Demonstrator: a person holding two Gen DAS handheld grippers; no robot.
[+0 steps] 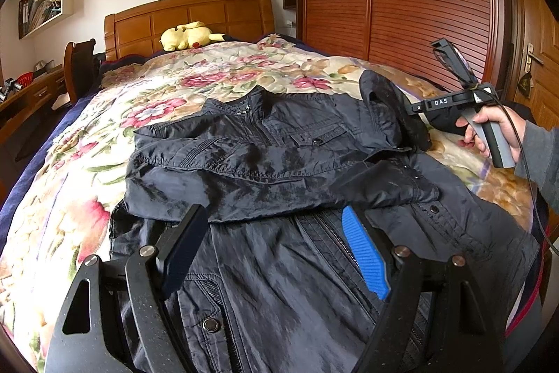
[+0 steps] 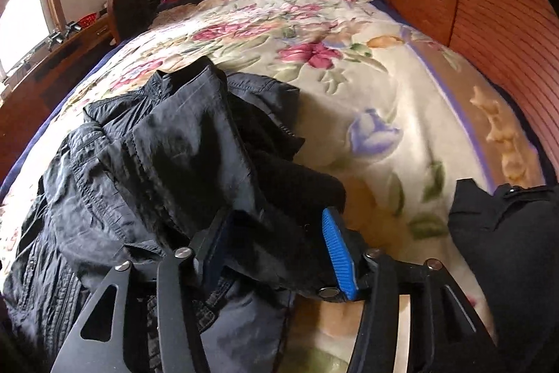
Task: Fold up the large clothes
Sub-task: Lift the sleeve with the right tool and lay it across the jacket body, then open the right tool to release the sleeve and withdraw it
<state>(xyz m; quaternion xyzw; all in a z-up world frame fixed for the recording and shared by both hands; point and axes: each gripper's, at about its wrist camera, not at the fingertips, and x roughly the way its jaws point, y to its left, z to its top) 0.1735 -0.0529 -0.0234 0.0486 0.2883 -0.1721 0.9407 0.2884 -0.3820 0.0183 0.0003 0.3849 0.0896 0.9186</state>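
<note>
Both hand-held grippers stand spread: the left hand-held gripper (image 1: 276,243) hovers over the dark jacket (image 1: 279,163) on the bed (image 1: 244,69). Fabric of its folded sleeve (image 2: 279,198) lies loose between the right hand-held gripper's (image 2: 279,243) parted pads.

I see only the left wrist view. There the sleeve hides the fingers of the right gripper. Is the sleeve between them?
Observer: Yes. In the right wrist view the sleeve lies between the fingers of the right gripper, whose jaws stand apart.
Operator: Do the pads press it?
Observer: It seems not: the face of the blue pad shows bare.
Operator: What is to the right of that gripper?
Observer: A dark cloth with a snap button, at the lower right edge; what it is I cannot tell.
</note>
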